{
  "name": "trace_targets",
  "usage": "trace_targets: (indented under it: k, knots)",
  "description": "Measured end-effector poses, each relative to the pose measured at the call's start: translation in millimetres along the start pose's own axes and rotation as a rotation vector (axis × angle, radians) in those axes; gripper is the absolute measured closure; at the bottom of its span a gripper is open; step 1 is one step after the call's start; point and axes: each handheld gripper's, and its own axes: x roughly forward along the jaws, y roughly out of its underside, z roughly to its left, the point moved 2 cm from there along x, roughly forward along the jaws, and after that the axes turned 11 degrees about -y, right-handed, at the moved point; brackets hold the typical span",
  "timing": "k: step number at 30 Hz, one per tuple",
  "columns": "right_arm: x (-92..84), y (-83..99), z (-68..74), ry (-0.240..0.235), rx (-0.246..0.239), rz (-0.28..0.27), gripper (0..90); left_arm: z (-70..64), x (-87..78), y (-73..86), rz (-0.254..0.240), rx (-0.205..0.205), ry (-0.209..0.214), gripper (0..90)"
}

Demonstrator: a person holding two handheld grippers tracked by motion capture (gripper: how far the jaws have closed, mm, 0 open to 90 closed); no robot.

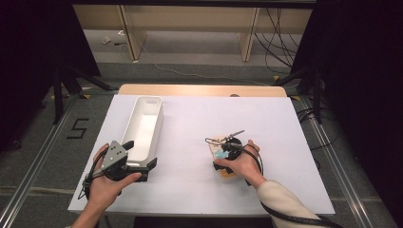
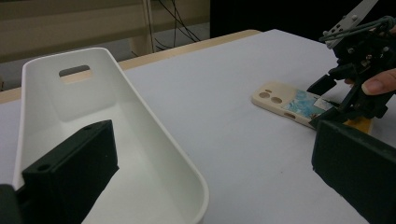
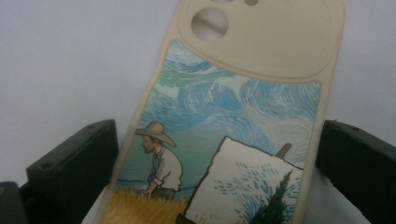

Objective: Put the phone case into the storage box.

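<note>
The right gripper stands over the phone case lying flat on the white table, jaws spread either side, probably for a pinch, while the left gripper, also spread, waits beside the white bin.

The surface is covered in white, with a strip of pale wood showing along its far edge. Around it lies grey carpet floor, crossed by metal rails and marked with a black "5" at the left. Beyond stands light wooden furniture with upright legs. Black cables trail over the floor at the far right. Dark curtains flank both sides.
</note>
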Motion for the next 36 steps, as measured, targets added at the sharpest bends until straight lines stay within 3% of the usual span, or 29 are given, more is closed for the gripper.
trace_targets:
  k: [36]
  knots:
    - [-1.8, -1.7, 0.1, 0.036, 0.067, -0.034, 7.7, -0.1, -0.1, -0.3, -0.003, 0.0, 0.0, 0.0]
